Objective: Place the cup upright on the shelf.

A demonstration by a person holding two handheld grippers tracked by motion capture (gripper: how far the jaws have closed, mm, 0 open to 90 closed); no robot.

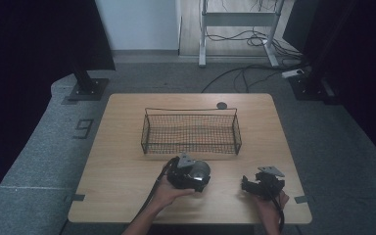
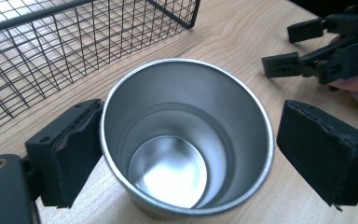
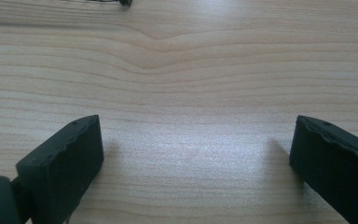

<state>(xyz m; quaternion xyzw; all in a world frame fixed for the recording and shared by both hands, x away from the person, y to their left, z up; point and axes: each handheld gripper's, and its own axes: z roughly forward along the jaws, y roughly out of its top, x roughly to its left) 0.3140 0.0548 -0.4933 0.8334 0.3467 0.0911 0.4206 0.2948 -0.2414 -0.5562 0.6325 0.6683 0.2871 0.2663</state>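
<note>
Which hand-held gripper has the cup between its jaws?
The left hand-held gripper: its jaws flank the metal cup. The right hand-held gripper has bare table between its jaws.

Left claw point(image 2: 186, 154) sits low over the bench, jaws spread wide, one pad point(image 2: 72, 151) touching, the other standing clear. Left hand point(image 1: 169, 192) grips it from behind. Right claw point(image 3: 196, 158) gapes too, jaws wide apart, right hand point(image 1: 271, 203) holding it near the bench's front edge.
</note>
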